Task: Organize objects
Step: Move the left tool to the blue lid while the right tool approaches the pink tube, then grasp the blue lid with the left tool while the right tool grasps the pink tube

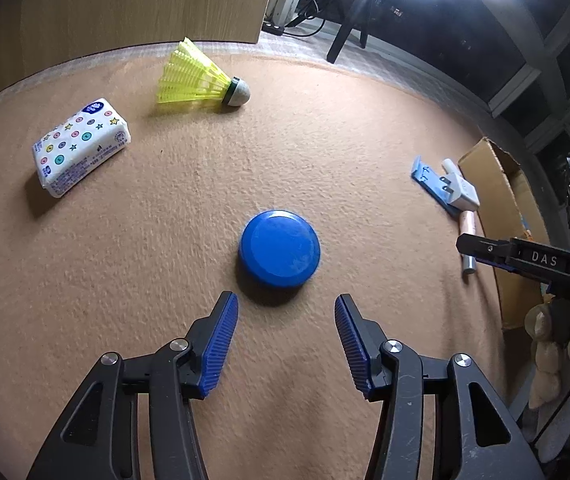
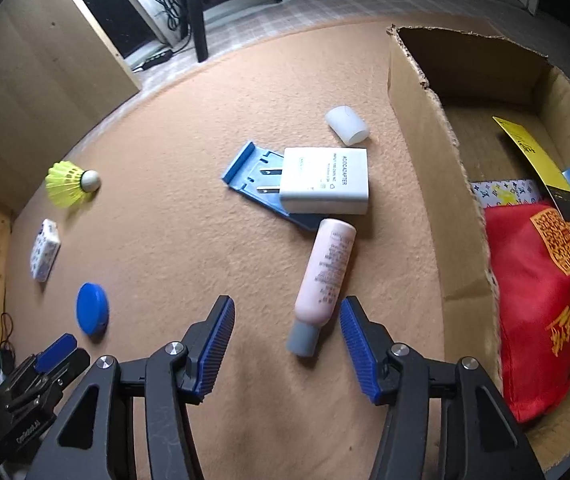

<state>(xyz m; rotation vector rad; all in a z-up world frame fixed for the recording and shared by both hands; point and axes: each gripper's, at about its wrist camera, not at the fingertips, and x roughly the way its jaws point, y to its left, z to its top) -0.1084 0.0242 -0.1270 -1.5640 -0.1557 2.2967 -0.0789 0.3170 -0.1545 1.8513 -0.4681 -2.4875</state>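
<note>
the white adapter (image 2: 325, 184) hides part of the blue holder (image 2: 253, 176) beneath it.

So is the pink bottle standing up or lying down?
Lying down. The pink bottle rests on its side on the cloth, grey cap toward the right gripper's open jaws.

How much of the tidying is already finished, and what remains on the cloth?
Done: the cardboard box already holds a red bag and some packets. In hand: nothing; the left gripper is open before the blue lid, the right gripper open around the pink bottle. Left on the cloth: shuttlecock, tissue pack, white adapter, blue holder, white cap.
</note>
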